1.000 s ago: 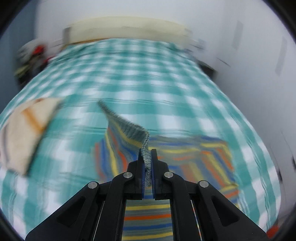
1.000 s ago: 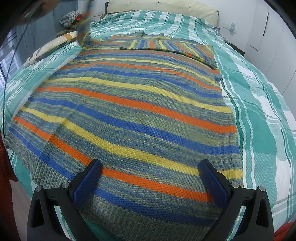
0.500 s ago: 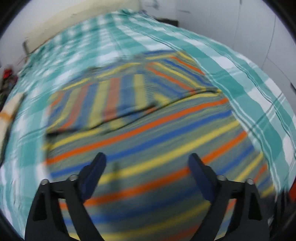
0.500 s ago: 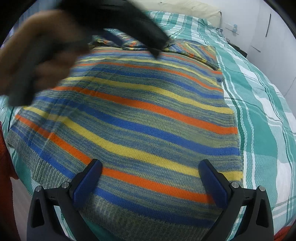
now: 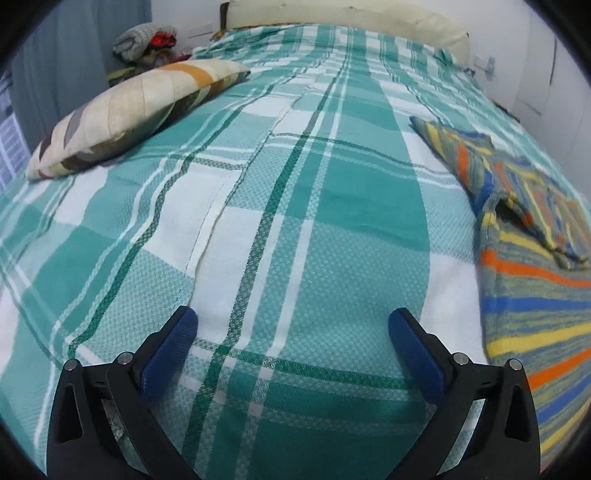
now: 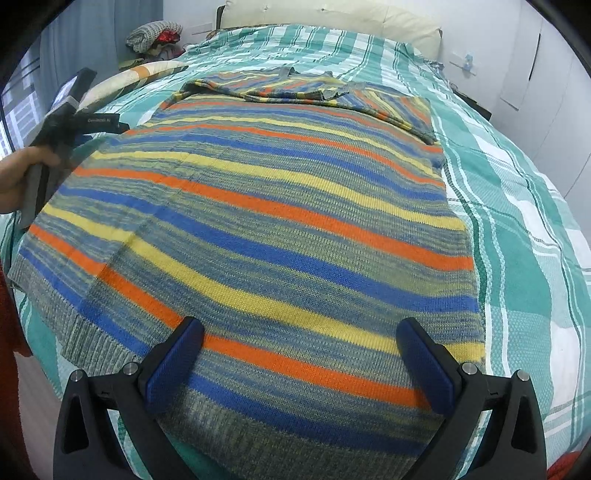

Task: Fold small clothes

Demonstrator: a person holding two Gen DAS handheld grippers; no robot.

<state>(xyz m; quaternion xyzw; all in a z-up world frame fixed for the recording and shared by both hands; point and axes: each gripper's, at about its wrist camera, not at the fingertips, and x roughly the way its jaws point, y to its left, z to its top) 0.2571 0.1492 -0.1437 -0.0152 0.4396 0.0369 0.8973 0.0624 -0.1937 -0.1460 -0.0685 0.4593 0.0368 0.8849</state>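
Your left gripper (image 5: 293, 325) jaws were opening, empty, over the checked bedspread (image 5: 258, 206); right gripper (image 6: 299, 336) released above the striped sweater (image 6: 258, 206) mid-frame

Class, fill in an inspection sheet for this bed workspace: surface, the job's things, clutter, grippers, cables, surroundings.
Surface: bed with a green and white checked cover.
Job's things: striped sweater lies flat, both sleeves folded in across its top.
Clutter: patterned pillow near the left edge; heap of clothes beyond the bed.
Grippers: left hand-held gripper over bare cover, jaws opening, nothing between them; right hand-held gripper open above the sweater's hem, holding nothing.
Cables: nothing seen.
Surroundings: cream headboard, white wall, curtain at left.
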